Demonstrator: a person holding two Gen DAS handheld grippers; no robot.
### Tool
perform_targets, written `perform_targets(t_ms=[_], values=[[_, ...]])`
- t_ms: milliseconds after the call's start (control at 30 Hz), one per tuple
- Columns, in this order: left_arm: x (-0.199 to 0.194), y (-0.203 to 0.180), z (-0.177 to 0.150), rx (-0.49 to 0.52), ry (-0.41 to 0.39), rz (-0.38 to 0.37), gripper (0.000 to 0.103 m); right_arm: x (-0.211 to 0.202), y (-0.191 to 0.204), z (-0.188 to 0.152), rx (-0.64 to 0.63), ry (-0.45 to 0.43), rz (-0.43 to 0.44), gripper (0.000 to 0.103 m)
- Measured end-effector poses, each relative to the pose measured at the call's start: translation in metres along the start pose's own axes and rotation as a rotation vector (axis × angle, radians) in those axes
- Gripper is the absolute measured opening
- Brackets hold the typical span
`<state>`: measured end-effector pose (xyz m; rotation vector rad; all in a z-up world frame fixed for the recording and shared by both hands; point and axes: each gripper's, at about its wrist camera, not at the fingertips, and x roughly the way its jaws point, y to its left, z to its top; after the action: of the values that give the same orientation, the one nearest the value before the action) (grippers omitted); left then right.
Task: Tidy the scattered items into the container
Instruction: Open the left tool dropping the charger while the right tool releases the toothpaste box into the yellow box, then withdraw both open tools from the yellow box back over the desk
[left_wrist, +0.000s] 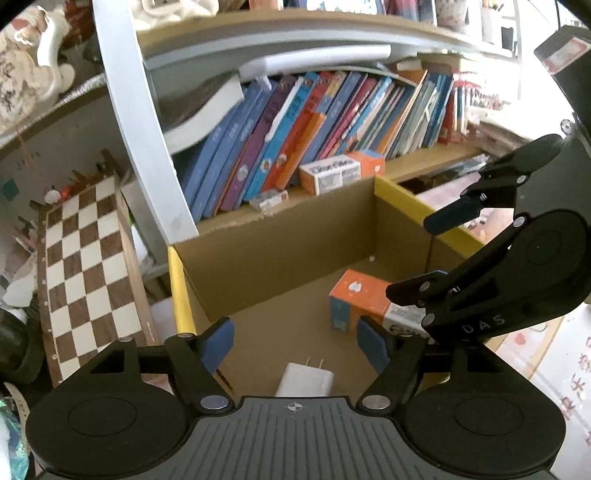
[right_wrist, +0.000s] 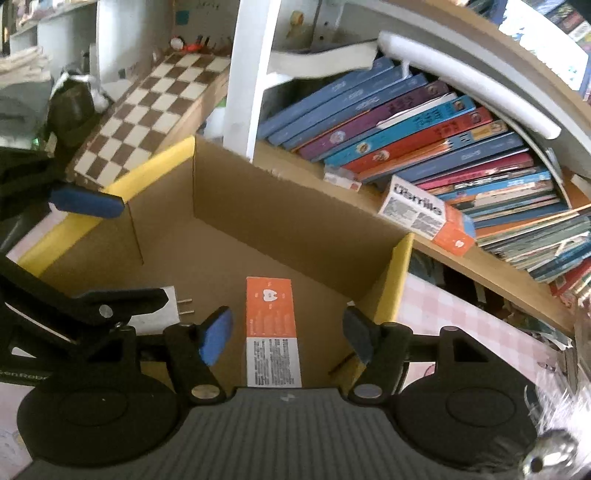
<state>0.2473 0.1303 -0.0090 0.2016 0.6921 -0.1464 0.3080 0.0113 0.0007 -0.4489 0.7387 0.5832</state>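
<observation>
Two grippers hang open over a cardboard box with a charger and a carton lying inside.

Low in the left wrist view, the left gripper (left_wrist: 295, 347) stands with jaws apart and nothing between the blue pads, the white charger (left_wrist: 306, 379) on the box floor just beyond it, prongs pointing away. Low in the right wrist view, the right gripper (right_wrist: 286, 338) is likewise spread and holds nothing; the orange-and-white carton (right_wrist: 271, 328) lies flat on the floor between its fingers, untouched. The box (left_wrist: 273, 243), yellow-taped at its rims, fills mid-frame. Beyond its far wall, a second carton (left_wrist: 341, 171) sits on the shelf before a row of leaning books (left_wrist: 314, 125). A chessboard (left_wrist: 86, 273) leans at left.
</observation>
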Motion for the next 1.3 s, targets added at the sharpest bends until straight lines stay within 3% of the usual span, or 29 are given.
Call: perform_targets(t_ms=[67, 567, 1300], values=[[-0.01, -0.003, 0.001, -0.001, -0.022, 0.007, 0.083, -0.011, -0.002, -0.002, 0.022, -0.022, -0.002, 0.069], [-0.075, -0.023, -0.01, -0.03, -0.123, 0.013, 0.09, -0.087, -0.001, -0.038, 0.125, -0.135, -0.027, 0.078], [-0.099, -0.061, -0.069, -0.092, -0.017, -0.068, 0.092, -0.129, 0.012, -0.152, 0.245, -0.024, -0.093, 0.084]])
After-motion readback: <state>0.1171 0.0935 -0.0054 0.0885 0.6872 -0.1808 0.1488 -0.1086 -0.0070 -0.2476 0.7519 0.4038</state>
